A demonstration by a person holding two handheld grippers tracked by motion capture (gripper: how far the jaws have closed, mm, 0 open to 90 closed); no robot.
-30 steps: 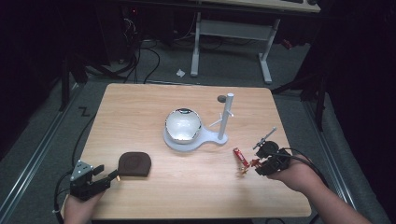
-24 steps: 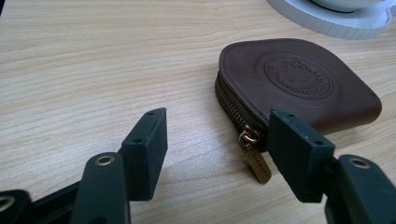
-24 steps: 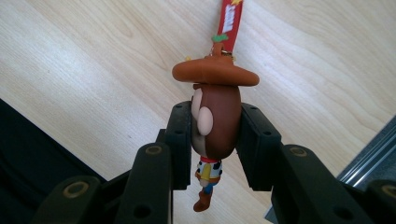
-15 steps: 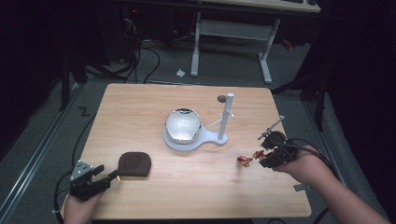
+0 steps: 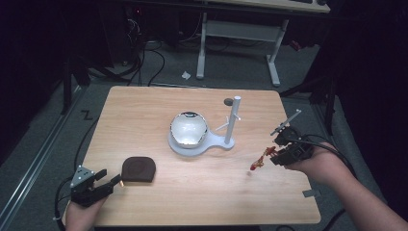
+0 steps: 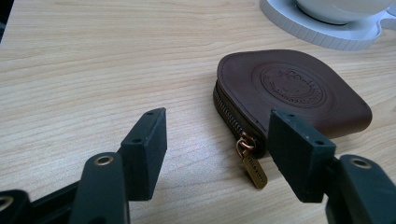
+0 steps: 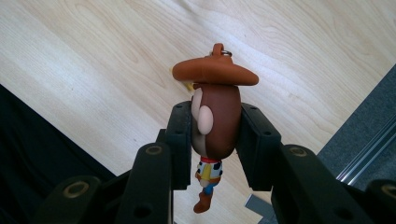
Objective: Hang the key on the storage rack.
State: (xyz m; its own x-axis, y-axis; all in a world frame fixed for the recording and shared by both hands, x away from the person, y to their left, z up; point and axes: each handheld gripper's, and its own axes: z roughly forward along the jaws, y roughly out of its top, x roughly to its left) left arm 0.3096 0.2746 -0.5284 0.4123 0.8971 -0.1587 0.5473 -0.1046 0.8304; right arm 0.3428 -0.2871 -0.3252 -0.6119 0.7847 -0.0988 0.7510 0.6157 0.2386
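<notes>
two grippers over a wooden table point(image 5: 202, 202). right gripper point(image 5: 275, 156) held above the table's right side, jaws clamped on the head of a small cowboy figure point(image 7: 215, 116); hat and key ring stick out past the fingertips, legs hang below, clear of the wood. left gripper point(image 5: 115, 181) at the near left corner, jaws apart with nothing between them, just beside a brown zip pouch point(image 6: 292, 95) lying flat; brass zip pull point(image 6: 252, 165) near one pad. white stand point(image 5: 204, 142) at mid-table.
</notes>
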